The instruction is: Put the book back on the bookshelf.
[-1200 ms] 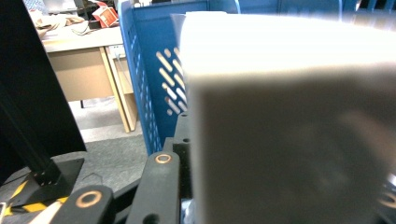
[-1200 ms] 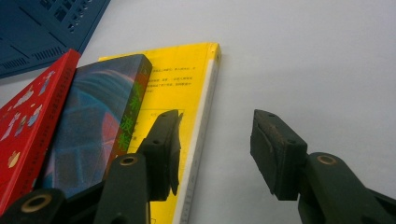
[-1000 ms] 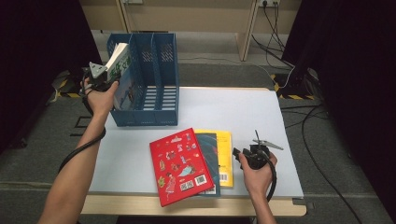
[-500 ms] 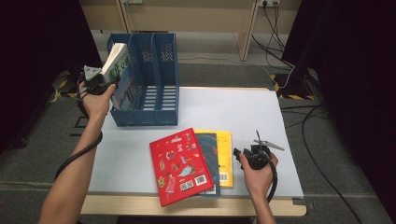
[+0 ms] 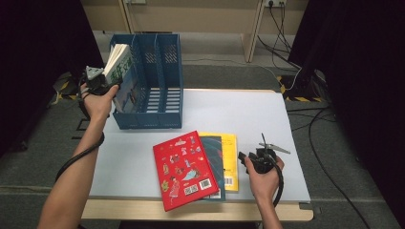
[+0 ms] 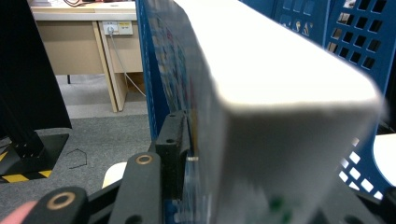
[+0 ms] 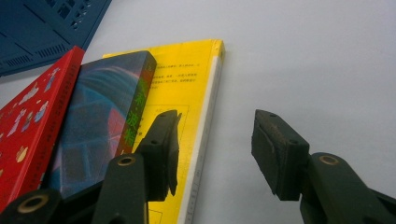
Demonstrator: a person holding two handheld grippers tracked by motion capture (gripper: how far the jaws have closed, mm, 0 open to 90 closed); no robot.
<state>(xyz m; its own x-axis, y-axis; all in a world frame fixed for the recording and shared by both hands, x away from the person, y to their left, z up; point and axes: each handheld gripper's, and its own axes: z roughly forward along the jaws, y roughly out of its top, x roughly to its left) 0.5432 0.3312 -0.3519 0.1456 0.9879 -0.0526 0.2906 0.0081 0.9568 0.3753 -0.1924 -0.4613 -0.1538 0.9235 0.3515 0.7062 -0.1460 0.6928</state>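
Nearest the person, the right gripper (image 5: 244, 157) rests on the white table (image 5: 267, 114) with its jaws standing wide and empty, the near edge of the yellow book (image 7: 187, 93) lying between them, untouched. That thin, glossy paperback lies lowest in a fanned stack, under a dark blue book (image 5: 216, 152) and a red hardcover (image 5: 184, 168) printed with small figures.

Farther off, at the table's left rear, the left gripper (image 5: 111, 86) has just let its jaws out around the thick white-paged book (image 5: 118, 62), which stands tilted in the leftmost slot of the blue perforated plastic file rack (image 5: 162, 86). The book sits between the jaws; in the left gripper view one pad (image 6: 173, 140) lies against its cover, so whether the grip is fully released cannot be told. Compared with a second ago the book leans on the rack much as before: judged, it is delivered and the grip loosening.
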